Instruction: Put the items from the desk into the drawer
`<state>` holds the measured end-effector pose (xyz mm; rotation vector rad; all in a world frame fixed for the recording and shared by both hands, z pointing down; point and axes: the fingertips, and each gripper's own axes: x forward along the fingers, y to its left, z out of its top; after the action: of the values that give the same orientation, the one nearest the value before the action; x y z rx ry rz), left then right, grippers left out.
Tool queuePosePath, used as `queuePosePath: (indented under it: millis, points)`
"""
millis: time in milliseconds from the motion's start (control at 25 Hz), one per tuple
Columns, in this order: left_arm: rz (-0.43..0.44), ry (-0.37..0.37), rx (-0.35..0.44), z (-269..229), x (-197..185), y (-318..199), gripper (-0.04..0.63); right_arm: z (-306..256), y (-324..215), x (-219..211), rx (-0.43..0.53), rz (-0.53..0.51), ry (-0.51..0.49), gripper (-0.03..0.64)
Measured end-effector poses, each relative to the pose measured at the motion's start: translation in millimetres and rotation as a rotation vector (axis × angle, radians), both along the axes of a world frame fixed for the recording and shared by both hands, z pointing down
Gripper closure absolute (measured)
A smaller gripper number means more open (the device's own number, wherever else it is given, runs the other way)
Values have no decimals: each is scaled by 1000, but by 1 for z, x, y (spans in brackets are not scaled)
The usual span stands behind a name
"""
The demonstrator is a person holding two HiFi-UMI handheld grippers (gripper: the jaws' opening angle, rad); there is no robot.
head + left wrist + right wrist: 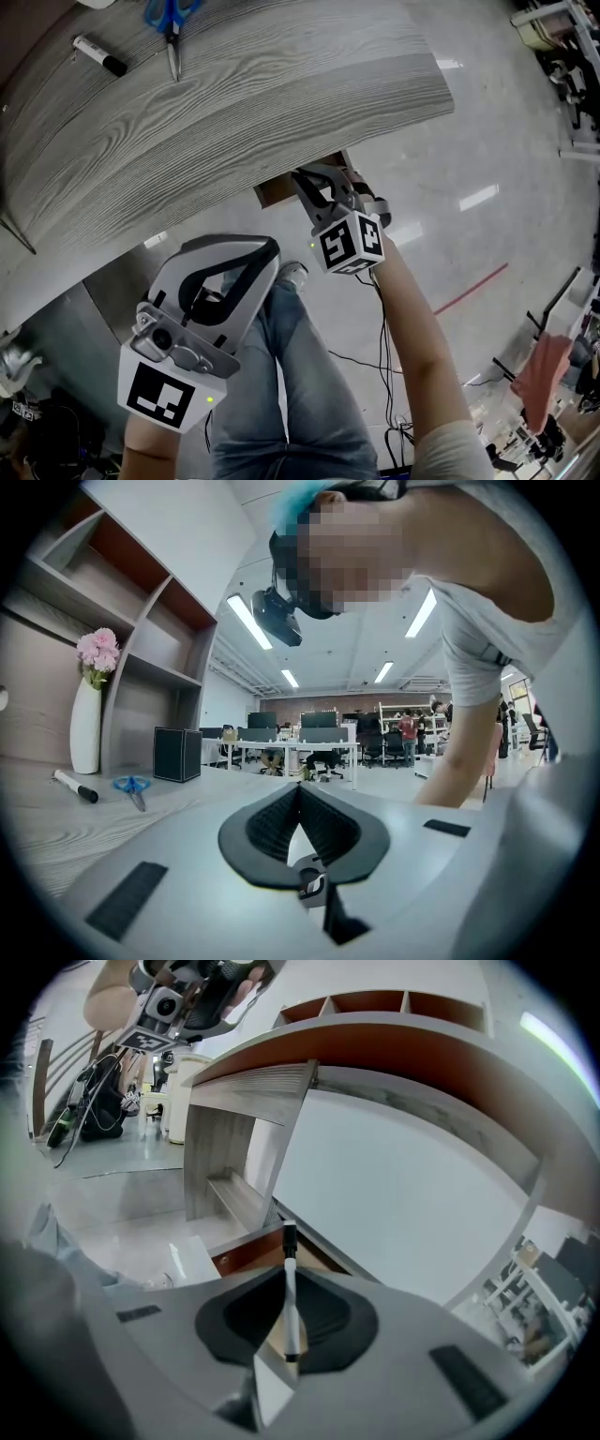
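Marker (290, 1290) clamped in right claw (286, 1272), unseen in head view; left claw (299, 787) closed on nothing.

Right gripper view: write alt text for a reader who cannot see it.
The right gripper is shut on a white marker with a black cap, pointing toward the brown drawer that sticks out under the grey desk.

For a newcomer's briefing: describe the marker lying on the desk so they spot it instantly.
Start at the grey wood-grain desk top; look to its far left. There a white marker pen with a black cap lies beside blue-handled scissors. It alone is a plain capped stick.
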<state>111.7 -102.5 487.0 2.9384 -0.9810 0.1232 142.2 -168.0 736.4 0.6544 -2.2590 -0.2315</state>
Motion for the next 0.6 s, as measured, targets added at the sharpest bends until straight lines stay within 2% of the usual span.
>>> queuePosePath:
  millis: [600]
  points:
    - [4,-5,11,-4,-2,1,591,-16,-4,-11,32,1,-27,549]
